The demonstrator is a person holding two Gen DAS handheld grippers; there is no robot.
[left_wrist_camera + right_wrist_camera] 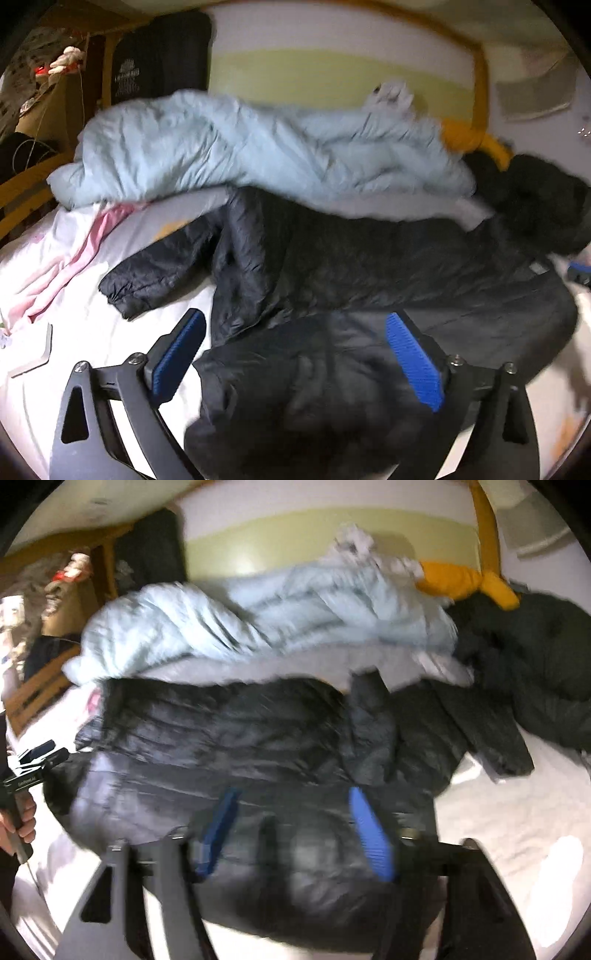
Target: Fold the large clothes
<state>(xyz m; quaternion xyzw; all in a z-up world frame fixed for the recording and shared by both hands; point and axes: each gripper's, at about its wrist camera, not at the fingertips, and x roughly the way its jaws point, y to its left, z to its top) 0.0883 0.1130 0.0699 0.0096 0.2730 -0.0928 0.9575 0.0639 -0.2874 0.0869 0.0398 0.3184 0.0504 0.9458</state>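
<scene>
Both wide open, holding nothing: left gripper (295, 354) & right gripper (295, 830) over black puffer jacket (369, 266); slick fabric prob slips, sleeve (147, 280) flops out w/ fold

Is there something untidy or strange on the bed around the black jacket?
Yes. The black puffer jacket lies spread but wrinkled, one sleeve sticking out sideways. A light blue quilt is bunched behind it, and a pink garment lies crumpled beside it. No damage or spill is visible. Both views are blurred.
</scene>
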